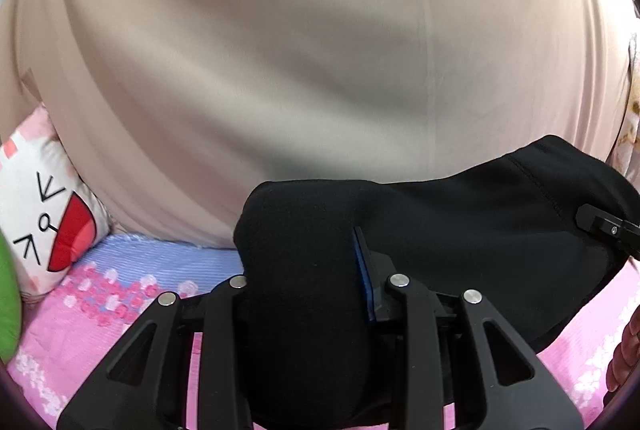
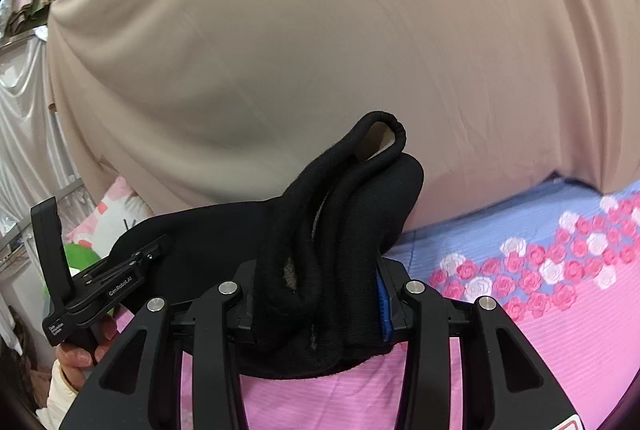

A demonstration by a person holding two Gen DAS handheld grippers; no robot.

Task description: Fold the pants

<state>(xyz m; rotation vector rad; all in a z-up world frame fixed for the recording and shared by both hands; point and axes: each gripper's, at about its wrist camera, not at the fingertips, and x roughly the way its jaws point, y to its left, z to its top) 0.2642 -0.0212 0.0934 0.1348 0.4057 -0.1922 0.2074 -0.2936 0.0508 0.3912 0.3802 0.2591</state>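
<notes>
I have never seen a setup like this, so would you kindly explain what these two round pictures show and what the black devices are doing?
There is no robot here: a person holds a hand-held clamp in each hand, and each clamp carries a wide-angle camera looking forward along its two jaws. One picture comes from the left gripper, the other from the right gripper. Each has its jaws shut on a bunched part of the black pants, which hang stretched between them above a bed. The bed has a pink and blue flowered sheet; behind lies a large beige cover and a cartoon-face pillow. In the right-hand picture you also see the left gripper from the side, and the hand holding it.
</notes>
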